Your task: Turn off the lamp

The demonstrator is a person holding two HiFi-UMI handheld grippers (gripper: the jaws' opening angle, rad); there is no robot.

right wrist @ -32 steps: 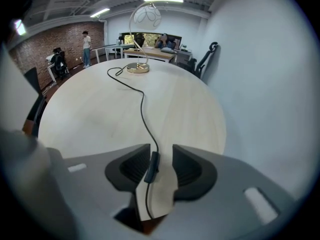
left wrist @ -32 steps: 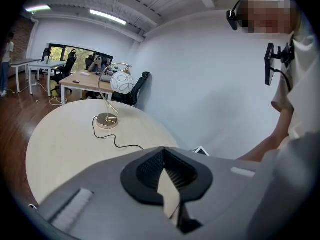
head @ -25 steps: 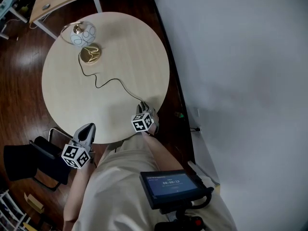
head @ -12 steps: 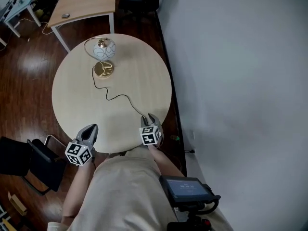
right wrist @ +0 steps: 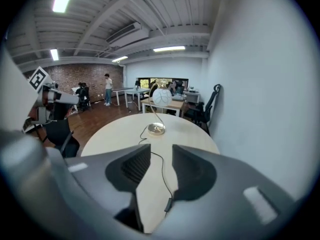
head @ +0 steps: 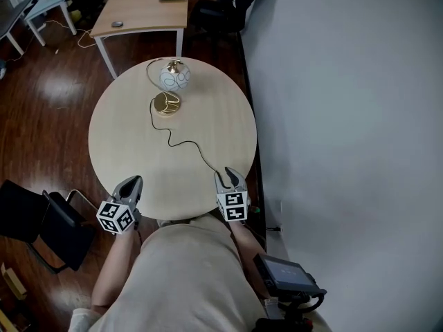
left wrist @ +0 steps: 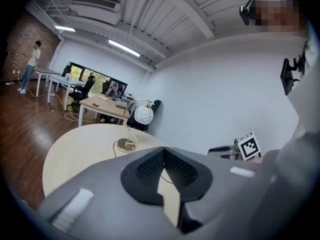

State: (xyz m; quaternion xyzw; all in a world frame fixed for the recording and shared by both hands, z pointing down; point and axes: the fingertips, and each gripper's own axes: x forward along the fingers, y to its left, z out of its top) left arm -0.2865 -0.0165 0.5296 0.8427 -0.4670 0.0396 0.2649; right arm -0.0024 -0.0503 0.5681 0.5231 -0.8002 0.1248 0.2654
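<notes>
The lamp stands at the far side of the round table (head: 118,137), with a white globe shade (head: 174,77) on a gold hoop and a gold base (head: 166,103). Its black cord (head: 187,144) runs across the top to the near right edge. My right gripper (head: 230,176) hovers there, open, and in the right gripper view the cord's inline switch (right wrist: 169,204) lies on the table below the gap, untouched. The lamp's base (right wrist: 157,129) shows straight ahead. My left gripper (head: 133,182) is at the near left edge, shut and empty. Beyond its tips I see the shade (left wrist: 144,115).
A wooden desk (head: 142,12) with small items stands behind the table, and a black chair (head: 41,220) is at the near left. A white wall (head: 346,116) runs close along the right. A screen device (head: 287,275) hangs by the person's body. People stand far back in the room.
The right gripper has lifted off the cord end at the table's near edge and now hangs above it. The left gripper rose slightly. The head view has tilted, so the table sits farther back.
</notes>
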